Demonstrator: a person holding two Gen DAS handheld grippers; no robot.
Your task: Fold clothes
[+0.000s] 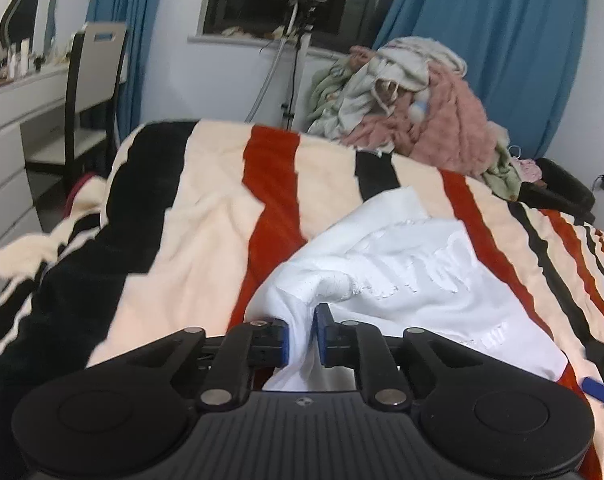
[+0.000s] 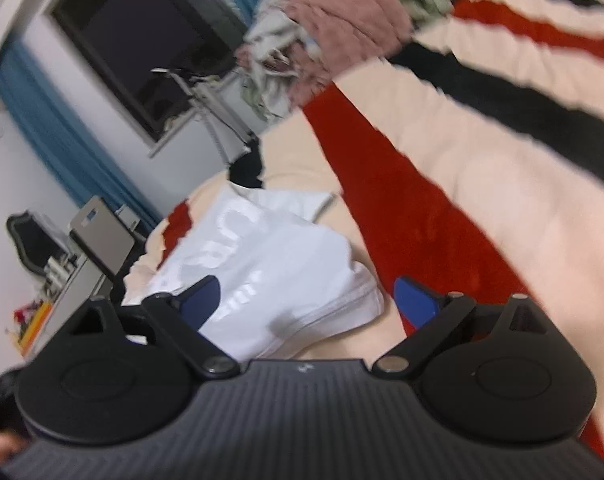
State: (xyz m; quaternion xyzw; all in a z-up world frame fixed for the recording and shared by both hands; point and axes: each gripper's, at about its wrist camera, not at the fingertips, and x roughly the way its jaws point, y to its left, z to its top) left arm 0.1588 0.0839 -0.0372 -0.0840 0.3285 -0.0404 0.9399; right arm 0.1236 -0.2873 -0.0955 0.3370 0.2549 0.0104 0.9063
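- On the near part of the bed, over the striped blanket, lies a white T-shirt with raised white lettering on its upper face.
- Left gripper: jaws clenched on a gathered bunch of the T-shirt's near-left edge; the fabric rises from the bed into the blue pads in a twisted ridge.
- Right gripper: jaws released, spread wide, with nothing between them. It hangs over the garment's near-right corner, where a stitched hem shows.
- Handling judgement: the T-shirt is light, soft and limp. It sags and wrinkles where lifted, so it will not keep a line unless held at two points.
- The printed lettering looks slightly stiffer than the plain cloth and may resist a crease across it.
- Recommended hold: the doubled hem or a corner, pinching both layers; a bunched mid-edge hold, as on the left, tends to twist the panel.
- The plush blanket may drag on the cloth; lifting is safer than sliding.
- A heap of mixed clothes sits at the far right of the bed, well apart from the T-shirt.
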